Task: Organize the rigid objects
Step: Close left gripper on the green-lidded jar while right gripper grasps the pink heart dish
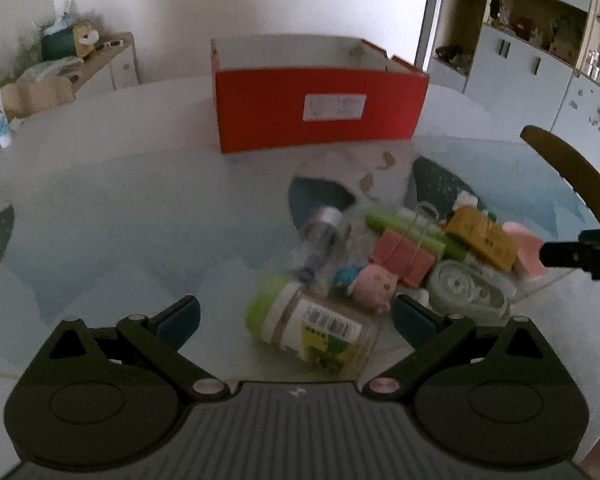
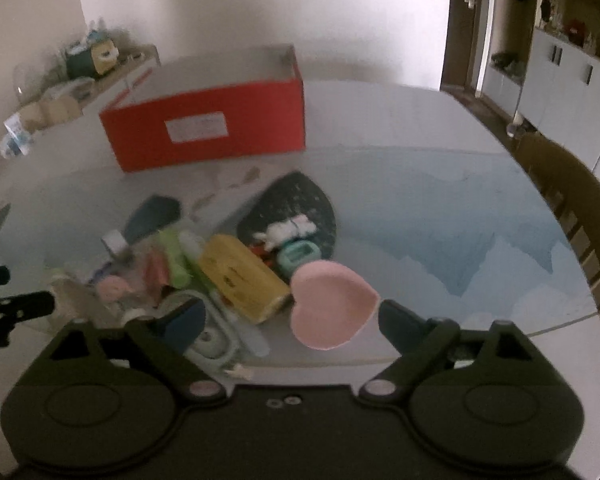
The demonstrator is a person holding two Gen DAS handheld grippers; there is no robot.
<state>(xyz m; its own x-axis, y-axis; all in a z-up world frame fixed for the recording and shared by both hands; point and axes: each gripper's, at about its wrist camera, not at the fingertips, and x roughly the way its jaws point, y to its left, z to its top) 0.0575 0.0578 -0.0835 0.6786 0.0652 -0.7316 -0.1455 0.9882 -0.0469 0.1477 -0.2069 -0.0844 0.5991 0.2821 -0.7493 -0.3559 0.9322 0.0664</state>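
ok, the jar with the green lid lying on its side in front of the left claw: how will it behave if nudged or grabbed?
The jar lies on its side on the smooth table, so a nudge would probably roll it. Its body looks clear and hard, likely rigid, possibly slippery under the pads. The left claw stands open around it, not touching; closing across the round body may squirt it out.

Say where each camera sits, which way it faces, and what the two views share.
Left wrist: on the left tool, aimed down and forward at a green-lidded jar lying between its open fingers; the right tool's tip shows at the right edge.
Right wrist: on the right tool, aimed down and forward at a pink heart-shaped dish between its open fingers.
Shared: the red box, the yellow box, and the table.
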